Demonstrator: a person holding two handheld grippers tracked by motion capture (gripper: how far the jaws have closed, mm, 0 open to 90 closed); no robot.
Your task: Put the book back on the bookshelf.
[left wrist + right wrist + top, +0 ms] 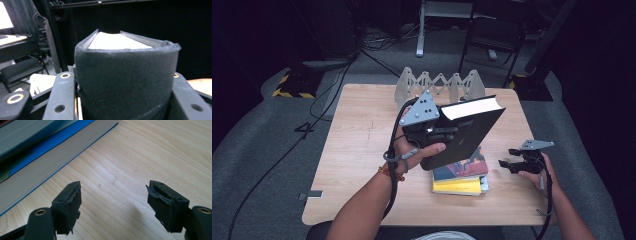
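Wooden table [357, 150]: light grain, seen from above; cables trail across the grey floor to its left.

Left gripper [437, 131]: raised above the middle of the table in the person's left hand [417, 150], grey three-cornered plate on top, cable looping down past the wrist. Its jaws are clamped on the spine end of the black book [467, 132]. In the left gripper view the black book [126, 82] stands between the two jaws, the fuzzy dark spine facing the camera, white page block showing above between the two covers.

Black book: held in the air, tilted, page edges turned up and to the right, clear of the table and above the stack.

Folding rack [439, 85]: pale zigzag lattice, upright at the table's far edge, behind the held book.

Stack of books [460, 177]: flat on the table just below the held book; a picture cover on top, a yellow one beneath. In the right gripper view the stack [37, 152] lies at upper left, with blue edging.

Right gripper [511, 165]: low over the table, right of the stack, in the right hand [534, 170]. Jaws stand well apart, nothing between them; bare wood shows under the right gripper [113, 200].
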